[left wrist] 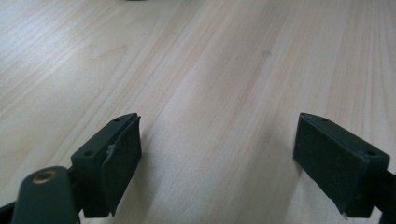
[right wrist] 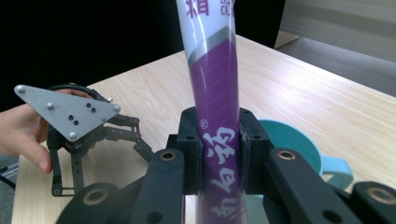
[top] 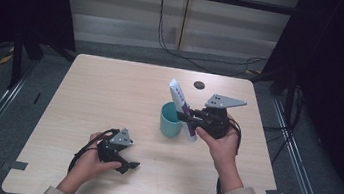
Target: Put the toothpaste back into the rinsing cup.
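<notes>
Left gripper (top: 121,158): low over the near-left part of the table (top: 110,89), held in the person's left hand (top: 91,159). In the left gripper view its jaws stand wide apart with bare wood grain between them; nothing held, nothing touched that I can see. It is well apart from the cup.

Centre: teal cup (top: 171,120), upright, handle visible at the right in the right gripper view. A tube (top: 182,107), white above and purple below with printed characters, stands tilted beside the cup's right rim, upper end leaning far-left. Whether its lower end is inside the cup or just beside it, I cannot tell.

Right gripper (top: 192,121): in the person's right hand (top: 222,141), jaws pinched on the tube's purple section, pads flat on either side. The right gripper view shows the grip on the lower part of the tube, leaving much of its length standing above.

Risks, as judgement:
- Long length above a narrow pinch: the tube could pivot or slide between the pads if the hand swings.
- The tube looks soft; a harder squeeze may dent it.
- The cup is light and unheld; a nudge from tube or gripper at the rim could tip or push it.
- Small dark round mark (top: 199,85) on the far table, uninvolved.
</notes>
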`<state>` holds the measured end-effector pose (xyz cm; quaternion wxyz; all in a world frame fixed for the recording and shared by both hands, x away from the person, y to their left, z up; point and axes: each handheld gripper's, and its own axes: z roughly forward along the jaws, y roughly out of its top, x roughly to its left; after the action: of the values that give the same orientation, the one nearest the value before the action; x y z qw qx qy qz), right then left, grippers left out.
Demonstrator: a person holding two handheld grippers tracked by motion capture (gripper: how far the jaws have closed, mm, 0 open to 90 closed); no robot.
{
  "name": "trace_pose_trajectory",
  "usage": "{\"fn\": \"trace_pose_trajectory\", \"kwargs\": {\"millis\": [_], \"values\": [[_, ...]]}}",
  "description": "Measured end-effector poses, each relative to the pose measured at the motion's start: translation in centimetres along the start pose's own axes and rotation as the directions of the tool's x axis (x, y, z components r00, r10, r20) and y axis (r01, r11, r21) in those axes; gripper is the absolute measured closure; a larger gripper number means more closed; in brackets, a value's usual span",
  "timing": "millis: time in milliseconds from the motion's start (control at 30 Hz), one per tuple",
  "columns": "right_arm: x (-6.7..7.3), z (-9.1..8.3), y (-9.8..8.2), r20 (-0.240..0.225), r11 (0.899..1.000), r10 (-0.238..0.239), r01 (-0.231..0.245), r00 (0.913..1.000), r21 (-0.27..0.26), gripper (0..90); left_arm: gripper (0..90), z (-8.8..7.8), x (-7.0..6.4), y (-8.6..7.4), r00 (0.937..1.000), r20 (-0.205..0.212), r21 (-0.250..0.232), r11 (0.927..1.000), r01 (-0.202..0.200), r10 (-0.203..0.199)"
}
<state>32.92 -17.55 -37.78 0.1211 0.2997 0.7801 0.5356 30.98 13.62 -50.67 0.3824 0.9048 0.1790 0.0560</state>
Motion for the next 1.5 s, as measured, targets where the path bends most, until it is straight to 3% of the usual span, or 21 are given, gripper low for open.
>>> {"fn": "trace_pose_trajectory", "kwargs": {"millis": [200,567,933,1500], "values": [[-0.2,0.5,0.6,0.005,1.0,0.005,-0.005,1.0,-0.022,74.5,14.6,0.0,0.0,-0.4,1.0,0.0,-0.032,0.9995,0.004,-0.004],[-0.8,1.3,1.5,0.028,0.998,0.02,-0.018,0.9994,-0.065,74.6,14.5,0.0,-0.1,-0.4,1.0,0.0,-0.036,0.9993,0.006,-0.006],[-1.5,1.9,2.2,0.08,0.994,0.027,-0.018,0.9964,-0.109,74.6,14.5,0.0,-0.1,-0.4,1.0,-0.001,-0.037,0.9993,0.004,-0.004],[-2.5,4.1,3.2,0.111,0.987,0.039,-0.021,0.9931,-0.158,74.6,14.5,0.0,-0.1,-0.4,1.0,-0.003,-0.034,0.9994,0.001,-0.002]]}}
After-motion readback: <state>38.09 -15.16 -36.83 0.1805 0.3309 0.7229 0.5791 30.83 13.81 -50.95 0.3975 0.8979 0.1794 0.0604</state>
